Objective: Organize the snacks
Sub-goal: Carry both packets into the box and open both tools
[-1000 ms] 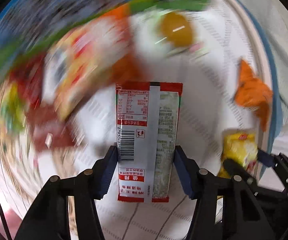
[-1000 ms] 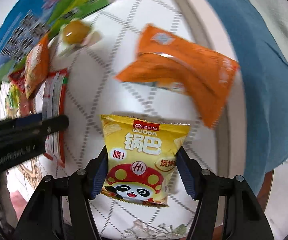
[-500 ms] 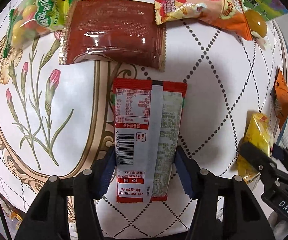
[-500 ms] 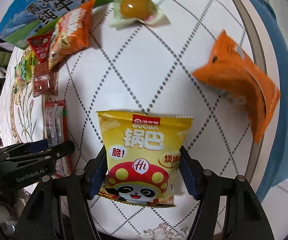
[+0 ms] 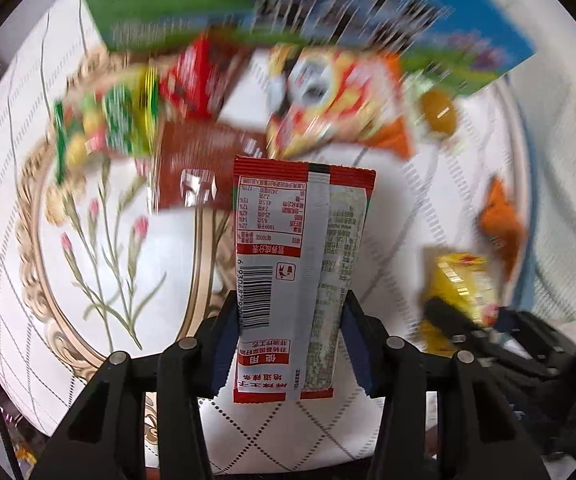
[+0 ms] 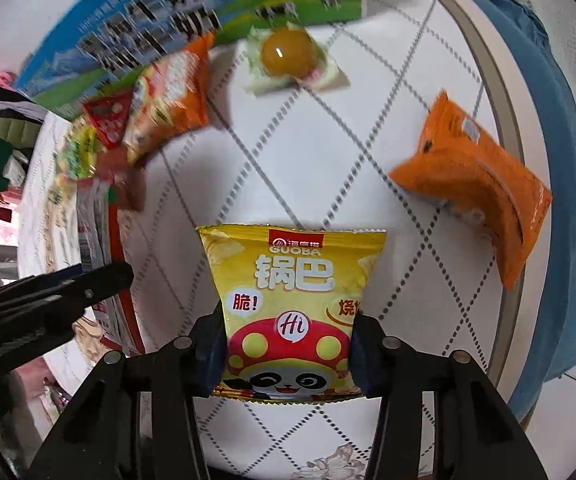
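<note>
My left gripper (image 5: 288,344) is shut on a red and grey snack packet (image 5: 300,264), back side up, held above the round table. My right gripper (image 6: 288,344) is shut on a yellow Guoba snack bag (image 6: 292,304). The yellow bag also shows in the left wrist view (image 5: 460,292) at the right. The left gripper (image 6: 47,292) with its packet (image 6: 95,240) shows at the left of the right wrist view. An orange packet (image 6: 476,184) lies near the table's right edge.
A blue and green milk carton box (image 6: 191,28) stands at the back. Before it lie an orange panda snack bag (image 5: 340,104), a brown packet (image 5: 199,164), a green candy bag (image 5: 107,128), a red packet (image 5: 199,80) and a wrapped egg (image 6: 288,56). The tablecloth (image 6: 312,168) is white and quilted.
The left gripper has swung back toward the box and snack row with its packet; its view is blurred by motion. The right gripper has moved little and still holds the yellow bag.
</note>
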`<state>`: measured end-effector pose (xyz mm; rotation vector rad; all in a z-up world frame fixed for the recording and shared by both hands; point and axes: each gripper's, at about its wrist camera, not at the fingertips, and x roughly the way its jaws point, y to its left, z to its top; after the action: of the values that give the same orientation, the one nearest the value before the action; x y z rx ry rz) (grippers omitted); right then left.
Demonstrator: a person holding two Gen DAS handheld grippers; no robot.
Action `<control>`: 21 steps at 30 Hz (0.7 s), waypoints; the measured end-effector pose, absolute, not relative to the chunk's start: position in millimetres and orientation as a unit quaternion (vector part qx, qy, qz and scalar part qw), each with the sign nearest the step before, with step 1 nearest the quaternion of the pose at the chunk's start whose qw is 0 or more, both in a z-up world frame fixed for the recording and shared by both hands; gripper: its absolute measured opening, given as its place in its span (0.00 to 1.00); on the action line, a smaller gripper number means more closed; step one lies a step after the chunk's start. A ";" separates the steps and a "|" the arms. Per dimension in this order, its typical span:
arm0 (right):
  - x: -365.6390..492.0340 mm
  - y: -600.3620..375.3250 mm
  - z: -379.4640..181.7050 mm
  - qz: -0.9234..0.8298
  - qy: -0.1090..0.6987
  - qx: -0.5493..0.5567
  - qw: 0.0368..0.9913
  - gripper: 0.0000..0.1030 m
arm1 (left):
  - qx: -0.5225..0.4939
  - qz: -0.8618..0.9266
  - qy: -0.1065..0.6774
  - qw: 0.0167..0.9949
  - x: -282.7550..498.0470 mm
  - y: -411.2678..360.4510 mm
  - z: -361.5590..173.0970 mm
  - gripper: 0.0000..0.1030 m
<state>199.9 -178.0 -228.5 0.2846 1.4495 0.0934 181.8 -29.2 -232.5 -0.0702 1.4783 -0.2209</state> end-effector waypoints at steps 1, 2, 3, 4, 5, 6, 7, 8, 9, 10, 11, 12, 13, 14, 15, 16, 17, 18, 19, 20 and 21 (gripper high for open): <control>202.4 -176.7 -220.7 0.047 0.654 0.134 0.743 0.50 | -0.036 -0.108 0.665 0.738 183.6 -30.3 -220.5 0.44; 204.6 -176.1 -213.9 0.050 0.649 0.139 0.746 0.50 | -0.042 -0.115 0.657 0.744 186.6 -31.1 -206.1 0.44; 207.7 -176.0 -204.2 0.055 0.642 0.145 0.751 0.50 | -0.046 -0.121 0.649 0.750 188.8 -31.4 -194.4 0.44; 211.0 -176.5 -194.9 0.059 0.634 0.151 0.756 0.50 | -0.051 -0.129 0.638 0.757 192.9 -31.9 -177.9 0.44; 215.6 -177.4 -184.1 0.063 0.625 0.155 0.763 0.50 | -0.054 -0.134 0.631 0.762 197.9 -30.8 -165.6 0.44; 220.5 -178.7 -173.4 0.065 0.615 0.158 0.770 0.50 | -0.058 -0.140 0.620 0.770 203.5 -30.3 -150.3 0.44; 228.4 -182.0 -157.3 0.069 0.600 0.163 0.780 0.50 | -0.060 -0.145 0.612 0.775 211.6 -29.1 -137.2 0.44; 236.2 -184.9 -145.5 0.071 0.589 0.166 0.788 0.50 | -0.063 -0.150 0.602 0.782 221.0 -28.6 -121.4 0.44; 248.3 -190.4 -134.0 0.073 0.579 0.169 0.794 0.50 | -0.063 -0.152 0.596 0.786 232.6 -28.3 -110.6 0.44; 260.2 -195.2 -118.2 0.077 0.564 0.173 0.804 0.50 | -0.062 -0.153 0.590 0.790 246.5 -26.8 -99.5 0.44; 266.3 -205.5 -107.4 0.078 0.554 0.175 0.810 0.50 | -0.060 -0.152 0.584 0.795 255.9 -25.1 -91.2 0.44; 280.8 -209.2 -94.5 0.078 0.540 0.173 0.820 0.50 | -0.057 -0.150 0.578 0.800 272.6 -25.5 -81.8 0.44; 291.7 -219.9 -82.9 0.076 0.530 0.168 0.828 0.50 | -0.051 -0.146 0.572 0.805 290.1 -26.2 -74.5 0.44; 306.2 -224.2 -75.7 0.073 0.520 0.163 0.835 0.50 | -0.045 -0.142 0.570 0.808 304.4 -23.0 -77.2 0.44; 321.6 -225.7 -71.5 0.070 0.512 0.157 0.842 0.50 | -0.040 -0.135 0.568 0.811 322.1 -20.5 -73.5 0.44; 339.4 -231.4 -65.1 0.063 0.503 0.149 0.849 0.50 | -0.037 -0.128 0.568 0.812 340.8 -17.2 -71.8 0.44; 355.9 -236.9 -61.9 0.060 0.499 0.146 0.852 0.50 | -0.033 -0.122 0.571 0.812 357.1 -13.7 -72.4 0.44; 373.2 -240.1 -60.1 0.055 0.496 0.141 0.855 0.50 | -0.030 -0.116 0.575 0.809 367.7 -11.5 -76.1 0.44; 393.9 -235.5 -61.8 0.047 0.496 0.133 0.857 0.50 | -0.030 -0.110 0.580 0.807 378.0 -7.6 -82.4 0.44; 404.3 -239.4 -61.4 0.042 0.496 0.130 0.858 0.50 | -0.027 -0.100 0.585 0.804 396.3 -3.0 -87.3 0.44; 414.5 -242.2 -61.4 0.038 0.496 0.128 0.858 0.50 | -0.022 -0.094 0.590 0.802 407.5 -0.5 -92.8 0.44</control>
<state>414.5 -242.2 -61.4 0.2699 1.0429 0.0789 407.5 -0.5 -92.8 -0.0471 1.2644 -0.2007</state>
